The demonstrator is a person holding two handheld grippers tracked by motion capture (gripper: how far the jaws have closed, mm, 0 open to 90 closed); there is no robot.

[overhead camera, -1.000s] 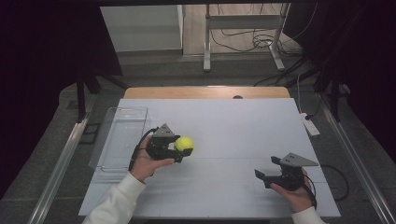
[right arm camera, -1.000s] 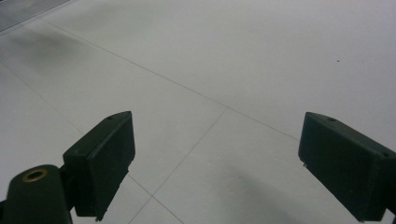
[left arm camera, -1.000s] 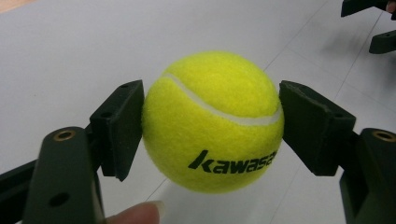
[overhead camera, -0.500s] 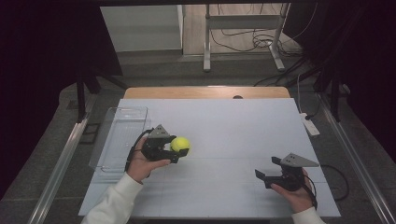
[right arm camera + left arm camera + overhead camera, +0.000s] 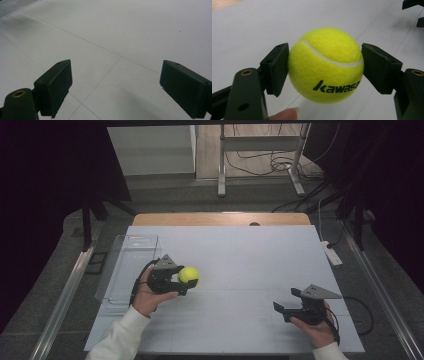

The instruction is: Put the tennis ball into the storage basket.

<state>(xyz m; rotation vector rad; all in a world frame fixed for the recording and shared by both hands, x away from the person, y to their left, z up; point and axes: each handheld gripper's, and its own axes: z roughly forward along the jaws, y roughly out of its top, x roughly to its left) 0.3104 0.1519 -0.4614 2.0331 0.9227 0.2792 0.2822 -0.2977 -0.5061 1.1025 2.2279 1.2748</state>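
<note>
Tennis ball sits pinched between the two black jaws of our left tool, lifted just above the white surface; a clear tray lies close by on the left. Our right tool rests low near the surface's right front part, well apart from the ball, jaws spread wide with nothing between them.

Left gripper held above the table's left half in the left hand, white sleeve entering from the bottom edge, jaws pointing right and clamped on something round, one pad pressed to each side. Right gripper low at the near right, cradled in the right hand, jaws spread wide, pointing left, nothing between them
</note>
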